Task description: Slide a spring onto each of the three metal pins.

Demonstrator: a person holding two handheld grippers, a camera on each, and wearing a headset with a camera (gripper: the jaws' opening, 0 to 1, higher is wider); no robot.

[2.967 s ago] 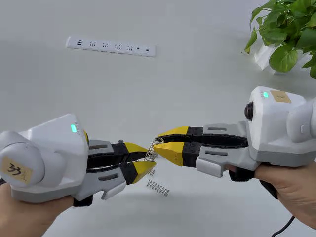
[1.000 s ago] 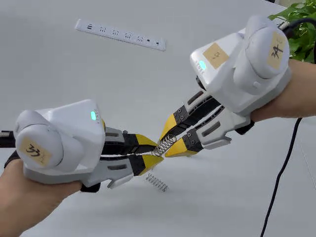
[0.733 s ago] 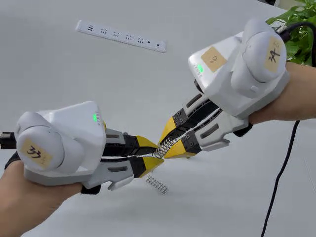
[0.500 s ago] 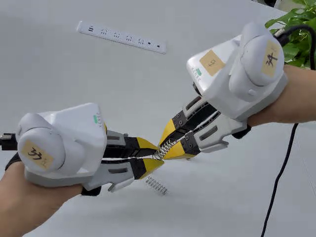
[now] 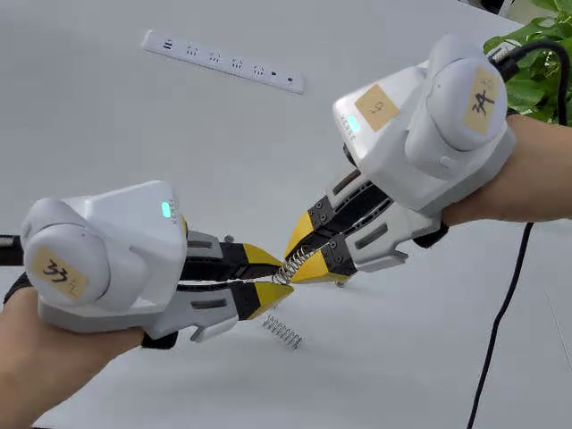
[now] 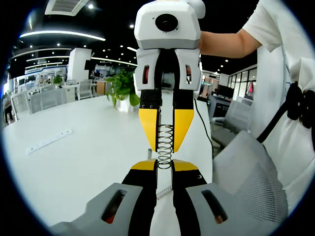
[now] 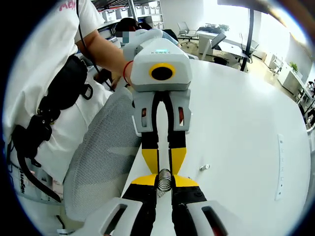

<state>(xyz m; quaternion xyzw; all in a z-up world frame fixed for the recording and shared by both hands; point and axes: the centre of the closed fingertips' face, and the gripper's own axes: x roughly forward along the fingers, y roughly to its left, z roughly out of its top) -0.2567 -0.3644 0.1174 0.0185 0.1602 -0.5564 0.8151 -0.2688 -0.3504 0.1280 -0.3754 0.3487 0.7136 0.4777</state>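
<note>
Here the spring (image 5: 293,262) is a short coil of thin, bright steel wire, open-wound so that the gaps between its turns show. It sits near the middle of the head view, gripped across its sides by the right gripper (image 5: 295,268), which comes down from the upper right of the frame with its jaws clenched on the coil. Each jaw is a black bar ending in a smooth yellow wedge, fixed to a rounded, glossy white plastic body with a paper label stuck on it.

The left gripper (image 5: 279,281) reaches in from the lower left and is built the same way. Its two yellow wedges are drawn together with only a thin slit between them. I cannot tell what, if anything, lies in that slit. The spring's lower end meets these tips. In the left gripper view the coil runs straight up the middle of the frame, from the left gripper's tips at the bottom into the right gripper's jaws above. In the right gripper view the coil is seen end-on, as a small ring between that gripper's own yellow tips.

A loose spring (image 5: 281,331) of the same wire lies flat on the bench (image 5: 134,134) just below the two grippers. The bench is a smooth, matt, pale grey surface. A long white power strip (image 5: 223,63) lies at the upper left, a leafy green plant (image 5: 536,36) fills the upper right corner, and a black cable (image 5: 500,322) trails down the right side.
</note>
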